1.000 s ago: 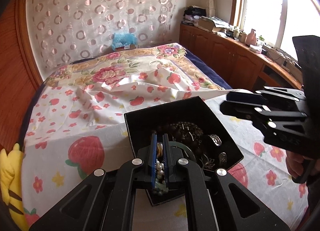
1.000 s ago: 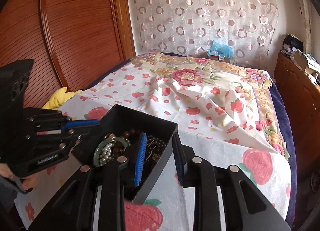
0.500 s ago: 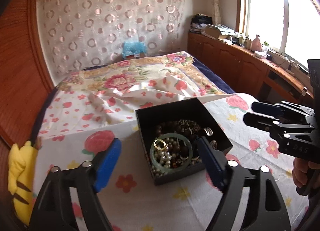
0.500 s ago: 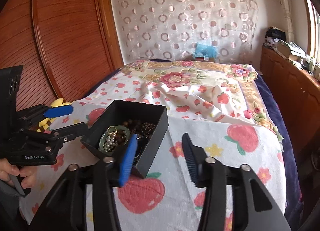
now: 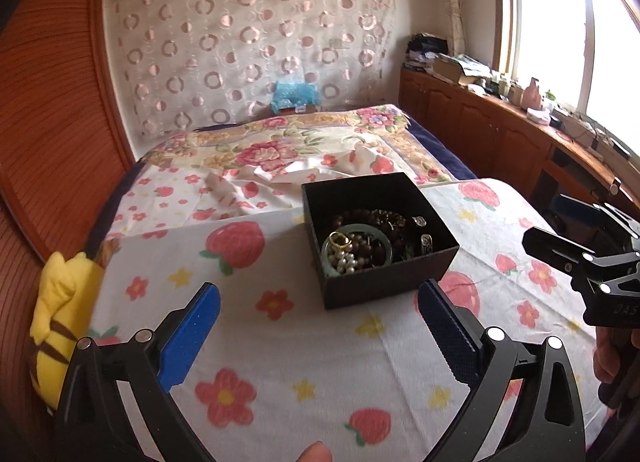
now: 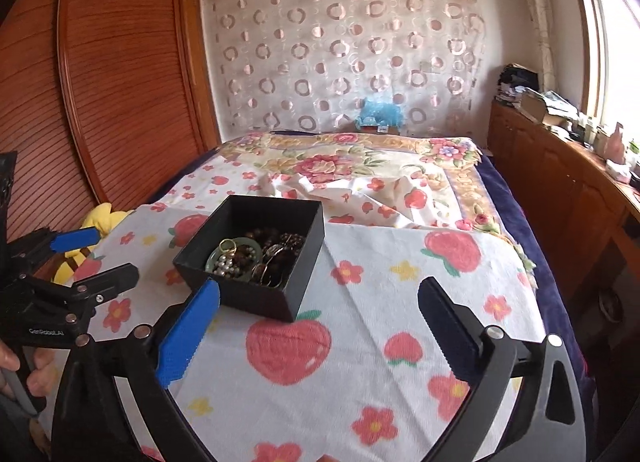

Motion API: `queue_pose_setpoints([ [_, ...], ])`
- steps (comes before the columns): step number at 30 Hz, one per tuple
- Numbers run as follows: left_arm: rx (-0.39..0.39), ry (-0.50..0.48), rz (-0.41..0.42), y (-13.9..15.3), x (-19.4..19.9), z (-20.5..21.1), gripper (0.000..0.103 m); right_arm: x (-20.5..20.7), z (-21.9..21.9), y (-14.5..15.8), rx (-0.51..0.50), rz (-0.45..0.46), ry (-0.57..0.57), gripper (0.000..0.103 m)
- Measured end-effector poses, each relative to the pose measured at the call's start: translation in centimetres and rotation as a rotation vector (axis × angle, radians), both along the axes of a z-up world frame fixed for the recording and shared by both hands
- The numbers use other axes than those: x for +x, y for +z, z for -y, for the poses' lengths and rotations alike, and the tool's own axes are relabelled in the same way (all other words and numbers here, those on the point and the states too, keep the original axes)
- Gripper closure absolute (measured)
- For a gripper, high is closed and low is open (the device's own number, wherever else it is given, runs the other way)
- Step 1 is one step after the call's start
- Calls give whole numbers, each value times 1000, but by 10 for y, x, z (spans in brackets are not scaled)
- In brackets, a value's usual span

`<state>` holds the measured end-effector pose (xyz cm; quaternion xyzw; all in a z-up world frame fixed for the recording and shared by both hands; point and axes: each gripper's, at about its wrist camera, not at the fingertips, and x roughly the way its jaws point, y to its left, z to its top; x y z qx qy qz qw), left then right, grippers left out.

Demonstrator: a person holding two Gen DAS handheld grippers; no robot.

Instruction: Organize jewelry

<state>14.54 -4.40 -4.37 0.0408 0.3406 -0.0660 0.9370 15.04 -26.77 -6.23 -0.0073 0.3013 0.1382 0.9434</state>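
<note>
A black open box (image 5: 384,289) sits on the flowered cloth (image 5: 280,358) on the bed. It holds a green bangle (image 5: 384,240), a pearl string (image 5: 346,262), a gold ring (image 5: 339,238), dark bead strands and silver rings. My left gripper (image 5: 318,332) is open and empty, held back from the box's near side. My right gripper (image 6: 318,336) is open and empty, just in front of the box (image 6: 256,294). Each gripper shows in the other's view: the right one (image 5: 576,250) and the left one (image 6: 86,262).
A yellow plush toy (image 5: 60,310) lies at the bed's left edge by the wooden wardrobe (image 6: 92,81). A wooden cabinet (image 5: 500,133) with clutter runs under the window at the right. A blue item (image 6: 378,111) sits at the bed's head.
My left gripper let go of the pearl string in the box, opened wide and drew back. My right gripper also opened wider and pulled back from the box.
</note>
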Motion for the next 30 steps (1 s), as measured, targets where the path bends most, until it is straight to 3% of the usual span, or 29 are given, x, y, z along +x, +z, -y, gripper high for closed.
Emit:
queue_pose_setpoints([
  [16,-29,64,111,39,-73,-16,7,-86,-3,41,35,166,-66,3],
  [30,-32,68,147,43,-87,-17,7,-98,-2,43,35,179,-71,3],
])
